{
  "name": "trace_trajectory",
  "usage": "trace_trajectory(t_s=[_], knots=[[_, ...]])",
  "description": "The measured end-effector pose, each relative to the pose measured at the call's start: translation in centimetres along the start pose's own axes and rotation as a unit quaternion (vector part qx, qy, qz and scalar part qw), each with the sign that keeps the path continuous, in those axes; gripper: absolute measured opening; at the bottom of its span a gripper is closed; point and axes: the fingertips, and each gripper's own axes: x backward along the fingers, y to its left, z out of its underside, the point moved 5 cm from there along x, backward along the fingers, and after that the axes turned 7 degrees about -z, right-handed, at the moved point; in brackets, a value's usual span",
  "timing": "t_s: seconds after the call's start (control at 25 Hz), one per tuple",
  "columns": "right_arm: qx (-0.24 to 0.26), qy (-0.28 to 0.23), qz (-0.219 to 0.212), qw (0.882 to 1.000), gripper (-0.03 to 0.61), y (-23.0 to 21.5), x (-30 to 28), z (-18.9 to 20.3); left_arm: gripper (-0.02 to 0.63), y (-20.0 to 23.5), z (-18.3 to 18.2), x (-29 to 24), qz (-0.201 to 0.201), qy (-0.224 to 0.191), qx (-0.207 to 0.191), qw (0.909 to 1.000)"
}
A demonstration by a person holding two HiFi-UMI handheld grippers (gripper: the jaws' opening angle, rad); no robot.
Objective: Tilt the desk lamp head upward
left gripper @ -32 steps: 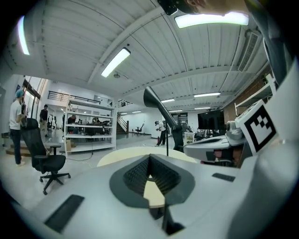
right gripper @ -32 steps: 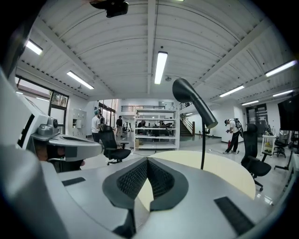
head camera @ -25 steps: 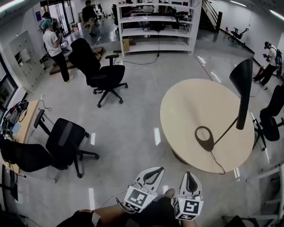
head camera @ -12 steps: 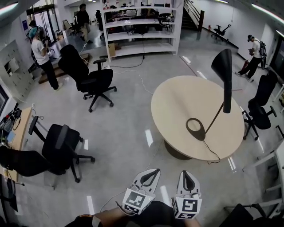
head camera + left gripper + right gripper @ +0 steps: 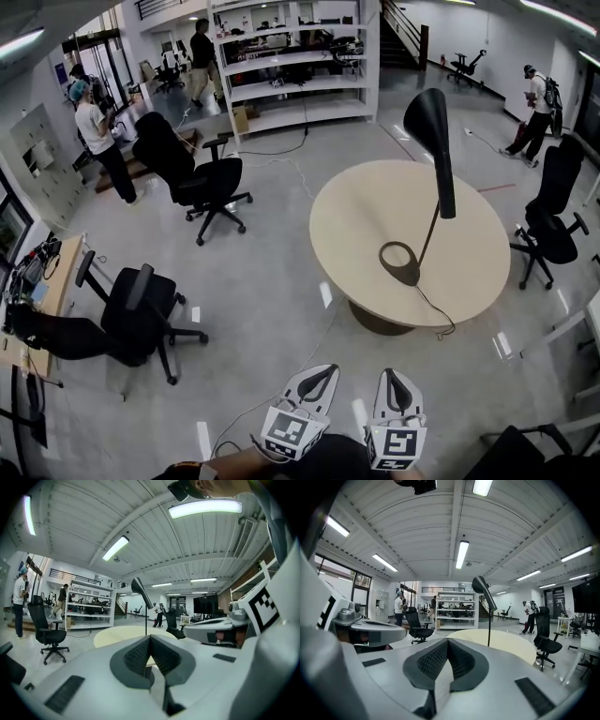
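Both grippers (left (image 5: 330, 369), right (image 5: 393, 372)) hang closed before lamp (image 5: 429, 120).

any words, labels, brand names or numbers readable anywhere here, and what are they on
No readable text anywhere.
Square markers on the cubes of the left gripper and right gripper: black-and-white patterns, not letters or numbers.
Items on the white shelving unit: too small to read.
Black desk lamp and round beige table: no print visible.

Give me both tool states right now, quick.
Left tool: closed, holding nothing.
Right tool: closed, holding nothing.
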Motion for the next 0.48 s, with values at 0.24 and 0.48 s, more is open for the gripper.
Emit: trace_trajectory(t_s=[0.24,0.48], knots=[[0.001,-0.002,-0.011,1.000,0.014,-1.2,4.9,3.0,0.048,-5.2,2.5,2.6,-0.014,0.001,-0.006,0.9999],[0.001,-0.005,-0.015,1.000,0.014,-1.7,6.5,4.3,0.048,-7.1,3.6,3.0,-0.019,-0.001,-0.015,0.9997]])
